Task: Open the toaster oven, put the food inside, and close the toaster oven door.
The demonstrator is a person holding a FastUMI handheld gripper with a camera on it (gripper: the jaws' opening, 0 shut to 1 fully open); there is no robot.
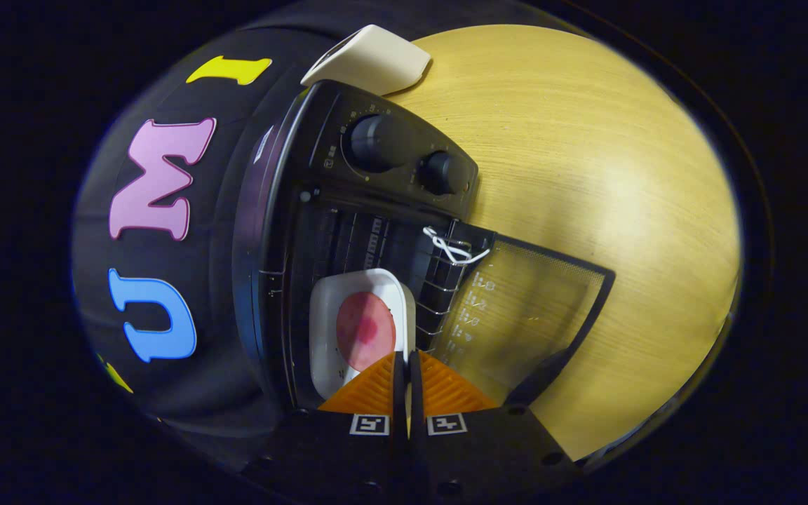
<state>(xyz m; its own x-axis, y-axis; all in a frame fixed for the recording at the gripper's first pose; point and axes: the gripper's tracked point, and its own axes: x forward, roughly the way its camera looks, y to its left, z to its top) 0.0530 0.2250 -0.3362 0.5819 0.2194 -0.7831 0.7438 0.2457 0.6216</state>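
The black toaster oven (285,210) stands on the wooden table (586,140) with its glass door (523,308) swung fully down and open. A white plate (327,330) holding a round pink slice of food (365,330) sits in the oven's opening, on the wire rack (439,294). My gripper (407,361) is at the plate's near rim. Its orange fingers (369,393) are pressed almost together, with the thin rim pinched between them.
Two black knobs (372,144) (439,172) sit on the oven's control panel. A white cord (449,249) is tied to the rack by the door hinge. A white rounded object (369,59) lies beyond the oven. Bare table spreads past the door.
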